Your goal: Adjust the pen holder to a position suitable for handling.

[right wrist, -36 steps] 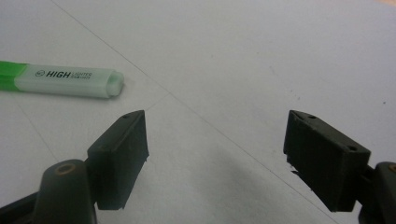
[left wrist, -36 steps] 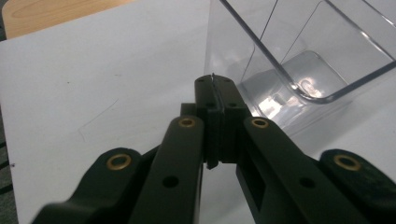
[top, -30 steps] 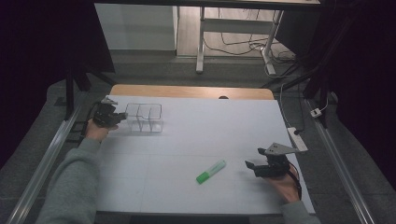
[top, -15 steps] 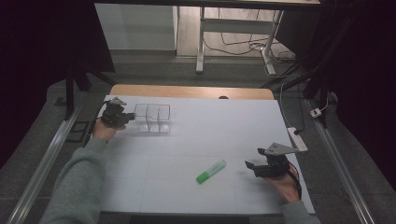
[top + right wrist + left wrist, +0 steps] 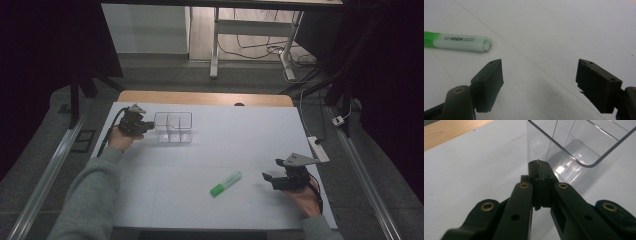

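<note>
Because the left gripper (image 5: 149, 126) is clenched on just 1 thin wall of the clear box (image 5: 173, 128), the chief risk on the white table (image 5: 250, 130) is the box itself. Held at 1 edge only, it could pivot about the pinch, tip, or slip out of the jaws if dragged fast or lifted. In the left gripper view the pads meet with only a sliver of clear plastic between them, so the hold looks narrow, and the smooth wall offers little friction.

A lesser risk sits with the green highlighter (image 5: 226, 183). It is round-bodied and lies loose on the table, so a jaw that nudges its end rather than straddling it would probably roll or spin it away.

In the high view the box stands upright, touching the left gripper, at 3 o'clock from it. Its 2 visible compartments look empty. The highlighter lies near the front middle of the table, at about 5 o'clock from the box and well apart from it.

The right gripper (image 5: 267, 178) is released, jaws spread wide with nothing between them. The highlighter lies near it at about 9 o'clock, not touching; in the right gripper view its pale end (image 5: 461, 41) shows at 11 o'clock, beyond the left jaw.
</note>
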`<state>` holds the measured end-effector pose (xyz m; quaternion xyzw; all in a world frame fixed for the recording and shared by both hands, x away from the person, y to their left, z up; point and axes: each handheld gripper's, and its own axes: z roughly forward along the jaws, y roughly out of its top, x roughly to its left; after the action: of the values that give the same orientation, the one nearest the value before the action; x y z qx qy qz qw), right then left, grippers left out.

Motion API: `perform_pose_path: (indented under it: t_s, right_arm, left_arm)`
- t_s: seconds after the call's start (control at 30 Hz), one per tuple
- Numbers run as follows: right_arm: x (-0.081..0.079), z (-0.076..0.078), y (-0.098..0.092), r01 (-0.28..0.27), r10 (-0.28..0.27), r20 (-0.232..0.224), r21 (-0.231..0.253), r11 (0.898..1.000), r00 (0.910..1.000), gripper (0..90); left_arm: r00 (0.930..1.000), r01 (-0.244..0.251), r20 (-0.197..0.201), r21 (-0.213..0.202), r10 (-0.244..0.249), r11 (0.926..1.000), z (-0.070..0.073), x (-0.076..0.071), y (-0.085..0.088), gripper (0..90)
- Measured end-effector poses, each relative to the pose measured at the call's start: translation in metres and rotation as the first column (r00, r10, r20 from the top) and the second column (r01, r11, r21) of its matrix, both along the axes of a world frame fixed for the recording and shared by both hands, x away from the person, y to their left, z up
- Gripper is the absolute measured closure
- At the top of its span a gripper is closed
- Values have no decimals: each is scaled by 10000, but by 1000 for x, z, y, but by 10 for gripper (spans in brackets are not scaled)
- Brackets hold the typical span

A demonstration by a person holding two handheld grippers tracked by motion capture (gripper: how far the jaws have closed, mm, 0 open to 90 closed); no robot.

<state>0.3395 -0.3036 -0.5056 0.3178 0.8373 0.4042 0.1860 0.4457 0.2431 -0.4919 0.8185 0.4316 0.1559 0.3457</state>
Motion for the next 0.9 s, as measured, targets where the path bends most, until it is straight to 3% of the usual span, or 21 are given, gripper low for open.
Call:
perform_pose_path:
  t_s: [0.9]
  right_arm:
    - [0, -1, 1, -26, 26, -62, -10, 10000, 10000, 209]
  left_arm:
    - [9975, 705, -50, 78, -705, 9975, 3, 6, -36, 890]
